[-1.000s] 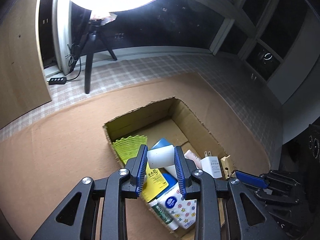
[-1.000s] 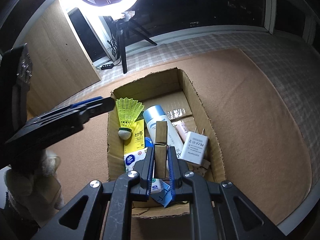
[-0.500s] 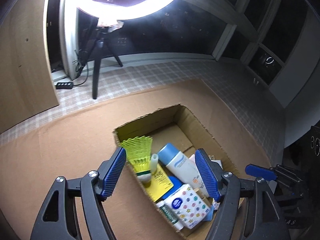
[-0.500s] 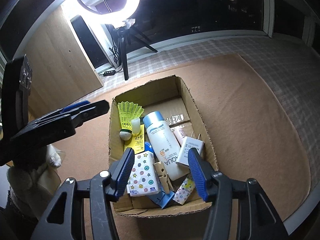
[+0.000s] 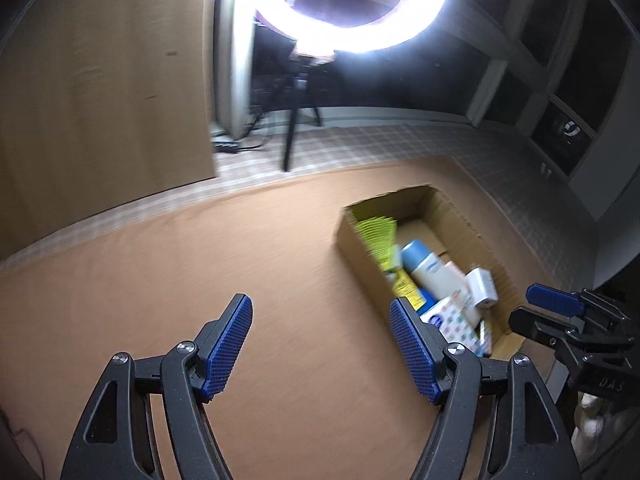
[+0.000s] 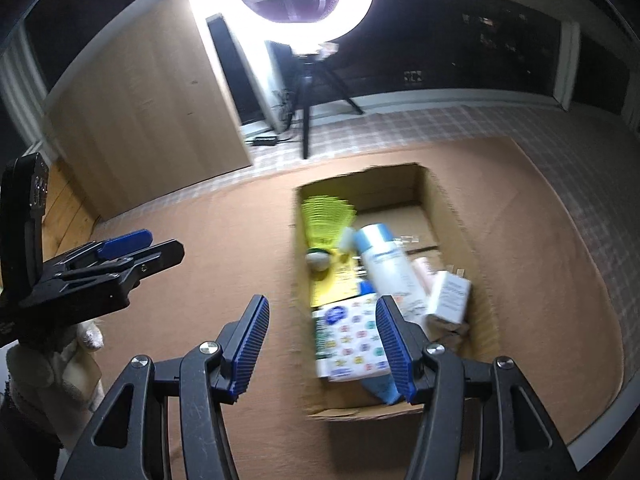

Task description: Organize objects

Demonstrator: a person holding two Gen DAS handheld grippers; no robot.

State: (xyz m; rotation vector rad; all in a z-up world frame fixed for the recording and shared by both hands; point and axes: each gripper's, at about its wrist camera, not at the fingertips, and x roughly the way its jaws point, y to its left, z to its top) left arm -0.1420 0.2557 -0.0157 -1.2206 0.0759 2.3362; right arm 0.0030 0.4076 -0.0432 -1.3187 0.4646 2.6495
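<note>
An open cardboard box (image 6: 444,200) stands on the brown table (image 6: 240,240). It holds a yellow shuttlecock (image 6: 326,220), a white and blue bottle (image 6: 388,264), a white charger (image 6: 450,296), a star-patterned packet (image 6: 352,336) and a yellow card. The box also shows in the left wrist view (image 5: 440,208), to the right. My left gripper (image 5: 320,344) is open and empty over bare table left of the box. My right gripper (image 6: 320,344) is open and empty, above the box's near left corner.
A ring light on a black tripod (image 6: 308,96) stands on the checked floor behind the table. A wooden panel (image 6: 152,120) leans at the back left. The table's curved edge (image 6: 600,412) runs at the right.
Both grippers opened and let their objects go into the box. Both have pulled back and up, and the left one has swung left away from the box.
</note>
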